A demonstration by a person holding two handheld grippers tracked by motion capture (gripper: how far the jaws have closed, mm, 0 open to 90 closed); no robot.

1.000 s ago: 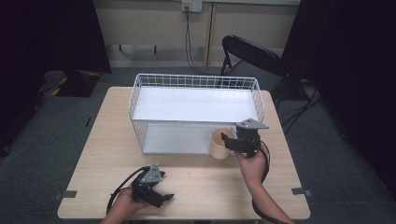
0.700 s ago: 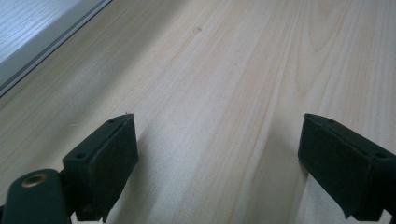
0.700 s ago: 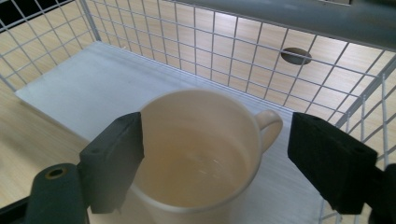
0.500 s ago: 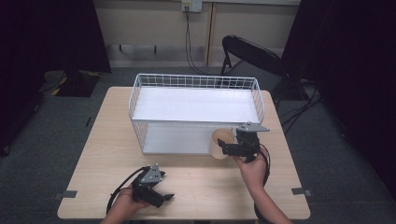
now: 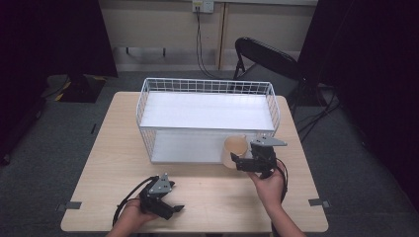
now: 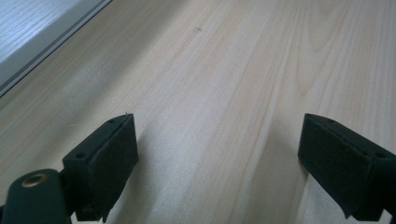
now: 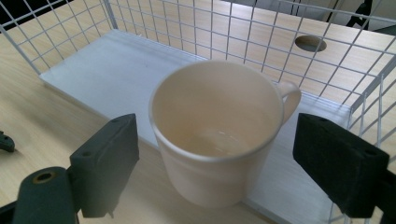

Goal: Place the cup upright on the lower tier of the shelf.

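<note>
A: Item one: cream mug, empty, upright on the counter, at the open front edge of the white wire basket, handle turned toward the basket's mesh.

B: Item two: right gripper, jaws spread wide on either side of the mug, neither pad touching it (gap visible on both sides in the right gripper view).

A: Item three: left gripper, jaws apart, nothing between them, low over bare wood near the counter's front edge, well apart from the mug.

B: Hazards, as judged: a jaw closing off-centre could push the mug against the basket's white base board or tip it; the handle could snag the wire mesh if swung round; smooth glaze could slip in a light pinch.

A: Markings: none legible on mug, basket or grippers. No brand, no label.

B: Also noted: black folding chair behind the counter, wall socket with cable.
</note>
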